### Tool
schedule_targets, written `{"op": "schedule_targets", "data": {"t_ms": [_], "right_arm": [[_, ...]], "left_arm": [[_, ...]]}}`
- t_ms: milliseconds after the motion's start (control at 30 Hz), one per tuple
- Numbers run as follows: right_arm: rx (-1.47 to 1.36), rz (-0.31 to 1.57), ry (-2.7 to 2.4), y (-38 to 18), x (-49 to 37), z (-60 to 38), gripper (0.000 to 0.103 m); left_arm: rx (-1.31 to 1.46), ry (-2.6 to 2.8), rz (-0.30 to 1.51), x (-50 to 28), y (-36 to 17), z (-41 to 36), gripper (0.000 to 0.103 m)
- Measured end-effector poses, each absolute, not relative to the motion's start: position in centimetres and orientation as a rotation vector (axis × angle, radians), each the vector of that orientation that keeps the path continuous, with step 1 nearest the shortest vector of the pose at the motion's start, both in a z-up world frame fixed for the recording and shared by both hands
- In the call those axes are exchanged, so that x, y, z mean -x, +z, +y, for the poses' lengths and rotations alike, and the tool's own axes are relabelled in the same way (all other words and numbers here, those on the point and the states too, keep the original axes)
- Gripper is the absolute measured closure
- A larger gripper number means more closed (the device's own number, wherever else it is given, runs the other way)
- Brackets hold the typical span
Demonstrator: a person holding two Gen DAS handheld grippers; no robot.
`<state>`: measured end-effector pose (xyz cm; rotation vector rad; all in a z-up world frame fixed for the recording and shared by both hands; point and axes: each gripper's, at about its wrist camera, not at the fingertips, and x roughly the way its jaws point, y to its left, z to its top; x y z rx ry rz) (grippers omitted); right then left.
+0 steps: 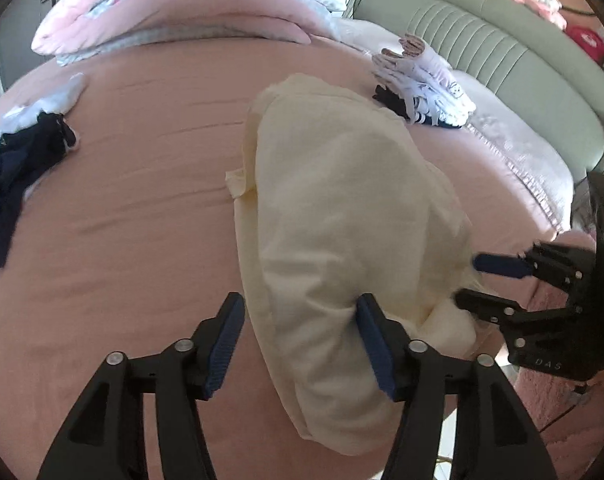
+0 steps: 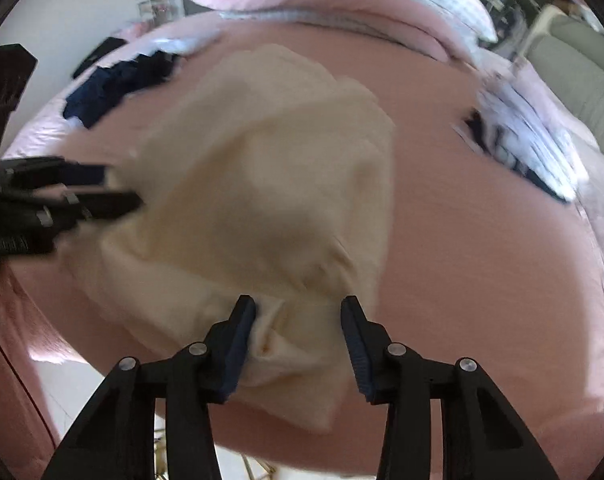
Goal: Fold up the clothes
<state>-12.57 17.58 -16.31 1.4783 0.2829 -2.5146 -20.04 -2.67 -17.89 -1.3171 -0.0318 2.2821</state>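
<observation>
Pink bedsheet [image 1: 141,200] bears cream garment [image 1: 342,200]; both tongs seemingly unclenched.

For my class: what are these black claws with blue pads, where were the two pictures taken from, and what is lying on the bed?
They are two hand-held grippers, each carrying a camera that looks along its own fingers. One picture comes from the left gripper, the other from the right gripper; each also shows the other at its edge. Both stand open over a cream garment on a pink bed sheet, with cloth between the fingers but not visibly pinched. Dark blue clothes lie to one side, a folded stack to the other, and a folded quilt lies beyond.
</observation>
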Motion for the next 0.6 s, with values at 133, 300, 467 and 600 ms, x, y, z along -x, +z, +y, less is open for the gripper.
{"op": "schedule_targets", "data": {"t_ms": [133,300,467,600], "right_arm": [[-1.538,0.251,-2.581,-16.1,10.8,19.9,0.054],[-1.358,0.185,-2.719,-12.1,10.5,20.1,0.054],[-1.288,0.269,-2.512,-12.9,11.8,14.7,0.053],[-1.412,0.589,-2.511,-17.8,12.2,13.1,0.056]], "left_arm": [[1.254,2.251,-0.328,19.3,-17.5,-6.1,0.046],[1.194,2.363,-0.306,19.2,-16.1,-8.7,0.046],[1.279,2.196,-0.341,19.4,-17.9,-7.3,0.046],[1.425,2.208,-0.197,19.1,-20.3,-6.3,0.035]]}}
